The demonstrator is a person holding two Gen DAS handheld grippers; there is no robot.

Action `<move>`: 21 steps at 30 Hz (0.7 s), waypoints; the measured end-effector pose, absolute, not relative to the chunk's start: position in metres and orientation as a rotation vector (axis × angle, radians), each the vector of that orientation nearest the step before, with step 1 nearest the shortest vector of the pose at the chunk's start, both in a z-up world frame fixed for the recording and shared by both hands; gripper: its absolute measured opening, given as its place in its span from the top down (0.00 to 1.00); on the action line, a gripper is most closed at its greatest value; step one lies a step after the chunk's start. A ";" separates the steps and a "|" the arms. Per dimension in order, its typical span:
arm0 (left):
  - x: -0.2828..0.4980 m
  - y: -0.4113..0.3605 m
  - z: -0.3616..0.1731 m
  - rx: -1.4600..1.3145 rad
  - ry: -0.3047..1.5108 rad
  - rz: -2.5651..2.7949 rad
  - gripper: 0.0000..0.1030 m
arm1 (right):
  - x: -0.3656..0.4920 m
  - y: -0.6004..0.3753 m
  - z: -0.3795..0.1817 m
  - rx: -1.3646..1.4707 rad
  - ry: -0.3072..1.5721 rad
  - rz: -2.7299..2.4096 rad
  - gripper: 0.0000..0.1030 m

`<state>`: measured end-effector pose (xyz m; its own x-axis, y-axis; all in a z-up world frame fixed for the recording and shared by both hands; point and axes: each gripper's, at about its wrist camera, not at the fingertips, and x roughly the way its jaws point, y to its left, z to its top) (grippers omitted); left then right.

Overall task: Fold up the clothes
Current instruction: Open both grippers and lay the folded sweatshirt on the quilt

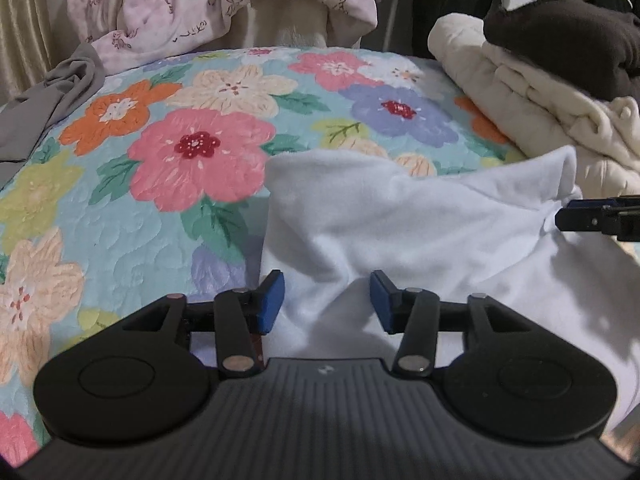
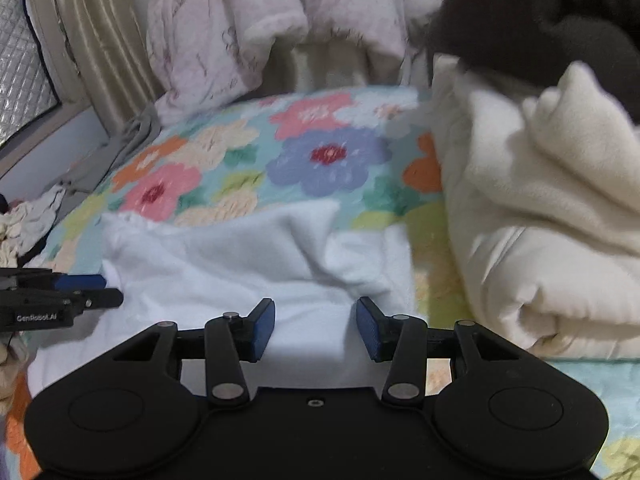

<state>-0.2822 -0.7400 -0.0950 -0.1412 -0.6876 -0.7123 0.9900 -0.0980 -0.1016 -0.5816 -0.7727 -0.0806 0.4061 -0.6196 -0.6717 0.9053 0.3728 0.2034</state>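
A white garment (image 1: 420,232) lies partly folded and rumpled on a floral bedspread (image 1: 192,128). It also shows in the right wrist view (image 2: 224,268). My left gripper (image 1: 327,300) is open, its blue pads just above the garment's near left part, holding nothing. My right gripper (image 2: 316,328) is open over the garment's near right part, also empty. The right gripper's tip shows at the right edge of the left wrist view (image 1: 592,218). The left gripper shows at the left edge of the right wrist view (image 2: 80,292).
A folded cream blanket (image 2: 540,240) with a dark brown garment (image 2: 540,16) on top lies at the right. A grey garment (image 1: 44,100) lies at the bedspread's left edge. A pink patterned quilt (image 1: 200,0) hangs behind. Curtains (image 2: 92,40) stand far left.
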 end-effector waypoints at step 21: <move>-0.241 -0.688 -0.106 0.507 0.866 -1.541 0.43 | -0.575 -0.753 -0.076 0.509 0.646 -1.142 0.48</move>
<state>-0.2410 -0.6882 -0.1058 -0.1689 -0.6437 -0.7464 0.9722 0.0158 -0.2336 -0.5748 -0.7531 -0.0757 0.2723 -0.6617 -0.6985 0.9396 0.3395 0.0447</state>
